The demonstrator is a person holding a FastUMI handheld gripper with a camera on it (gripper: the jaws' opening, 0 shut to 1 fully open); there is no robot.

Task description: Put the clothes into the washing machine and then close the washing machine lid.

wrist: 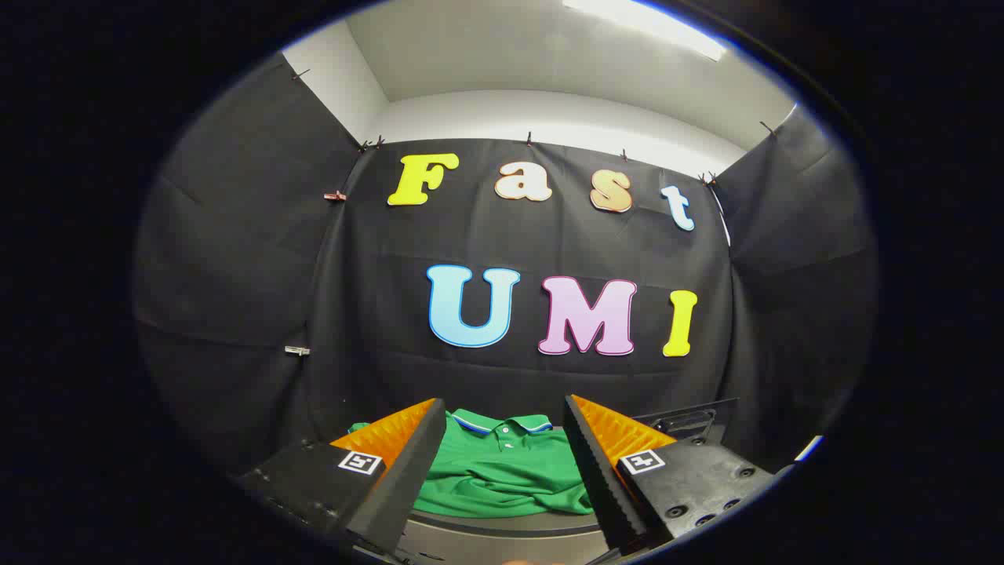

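A green polo shirt [502, 471] with a blue-and-white striped collar lies crumpled on a dark surface [502, 524], just ahead of and between my two fingers. My gripper [504, 416] is open, its fingers standing wide apart on either side of the shirt with nothing held. A dark raised panel [690, 420], perhaps the washing machine's lid, stands just beyond the right finger; the machine itself is mostly hidden.
Black cloth walls close the booth behind the shirt and on both sides. A pale ceiling with a light strip [643, 23] lies above.
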